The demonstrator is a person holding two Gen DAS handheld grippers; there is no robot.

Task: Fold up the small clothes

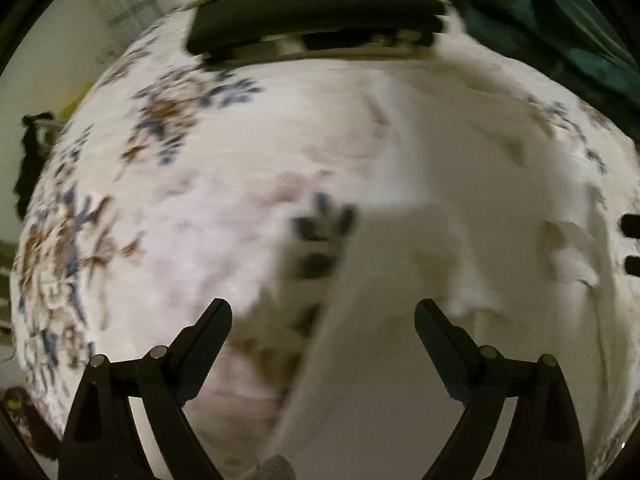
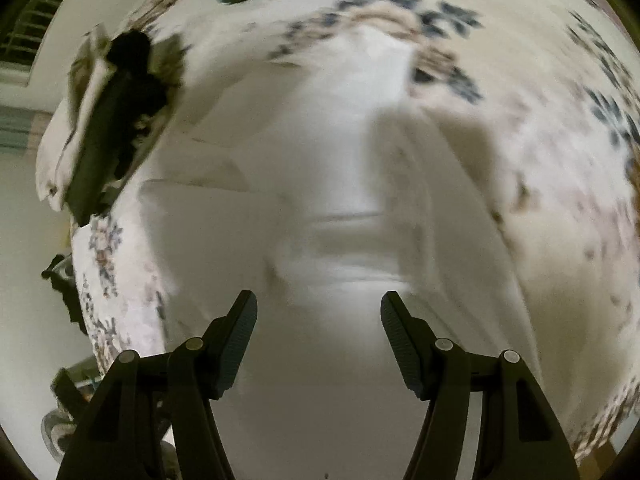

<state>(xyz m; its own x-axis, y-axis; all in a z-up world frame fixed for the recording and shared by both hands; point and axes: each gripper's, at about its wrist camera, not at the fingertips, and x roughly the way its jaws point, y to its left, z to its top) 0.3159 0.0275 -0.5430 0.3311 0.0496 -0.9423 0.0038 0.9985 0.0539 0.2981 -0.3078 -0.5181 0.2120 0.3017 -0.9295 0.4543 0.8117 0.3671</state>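
A white garment (image 1: 424, 248) lies spread on a floral bedsheet (image 1: 120, 208); both views are motion-blurred. My left gripper (image 1: 323, 312) is open above the garment's left edge, with nothing between its fingers. In the right wrist view the same white garment (image 2: 340, 200) fills the centre, with folds and a seam across it. My right gripper (image 2: 319, 304) is open just above it and holds nothing. The right gripper's fingertips (image 1: 632, 244) show at the right edge of the left wrist view.
A stack of folded clothes, black on white (image 1: 316, 20), sits at the far side of the bed, also in the right wrist view (image 2: 108, 136). A dark green cloth (image 1: 560, 24) lies at the far right. The bed's left edge (image 1: 36, 184) drops off to the floor.
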